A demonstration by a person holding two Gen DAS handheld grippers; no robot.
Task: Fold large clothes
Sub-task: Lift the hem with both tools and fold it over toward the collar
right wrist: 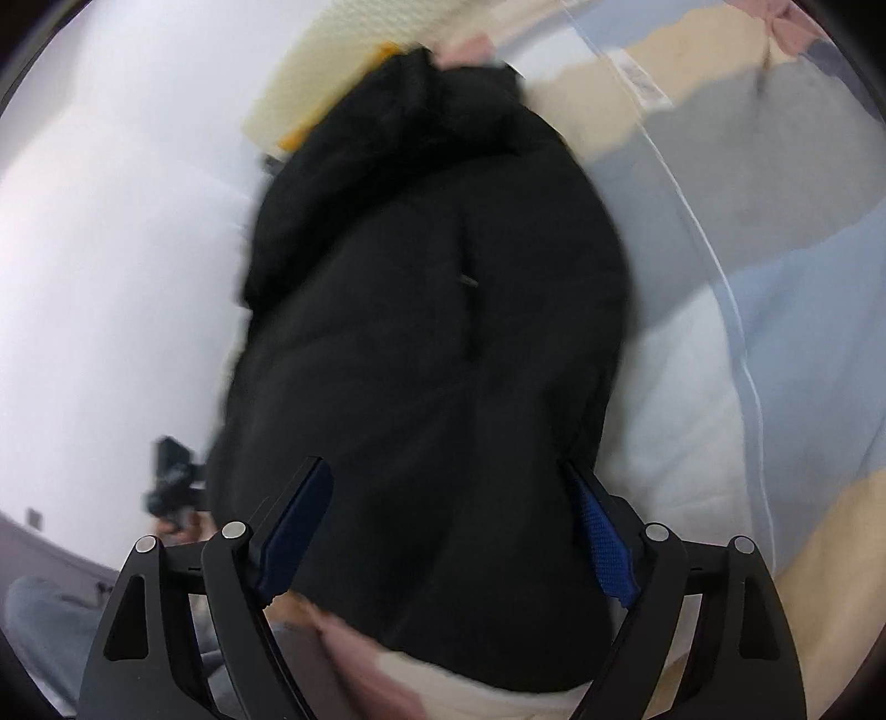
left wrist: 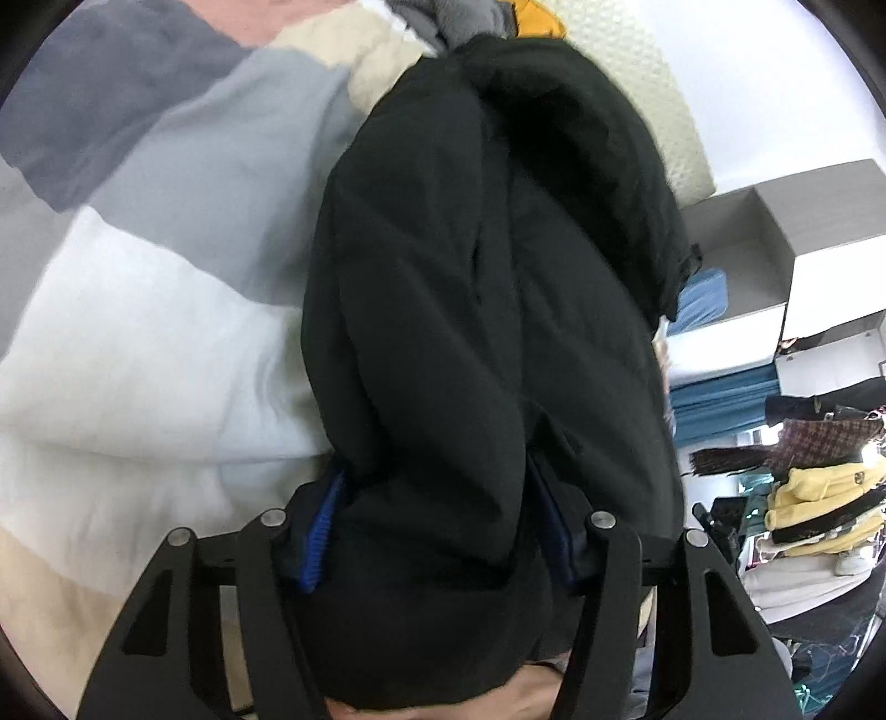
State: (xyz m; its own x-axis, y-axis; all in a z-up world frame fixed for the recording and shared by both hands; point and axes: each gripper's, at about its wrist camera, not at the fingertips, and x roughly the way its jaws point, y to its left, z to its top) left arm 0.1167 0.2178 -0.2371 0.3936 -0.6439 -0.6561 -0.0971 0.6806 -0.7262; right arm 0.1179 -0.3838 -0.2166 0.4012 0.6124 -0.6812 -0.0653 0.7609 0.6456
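A large black padded jacket [left wrist: 487,288] lies lengthwise on the striped bedspread [left wrist: 144,354], its hood end far from me. In the left wrist view a thick bunch of its near end fills the gap of my left gripper [left wrist: 434,471], and both blue pads [left wrist: 321,537] press into the fabric. In the right wrist view the same jacket [right wrist: 432,332] is blurred. My right gripper [right wrist: 443,465] stands wide over its near end, the blue pads [right wrist: 603,537] at the jacket's sides without squeezing it.
A cream textured pillow [left wrist: 653,99], an orange garment [left wrist: 534,16] and a grey one [left wrist: 459,16] lie beyond the hood. Right of the bed are white shelves [left wrist: 803,238] and a yellow jacket [left wrist: 825,498]. A jeans-clad leg [right wrist: 44,626] shows at lower left.
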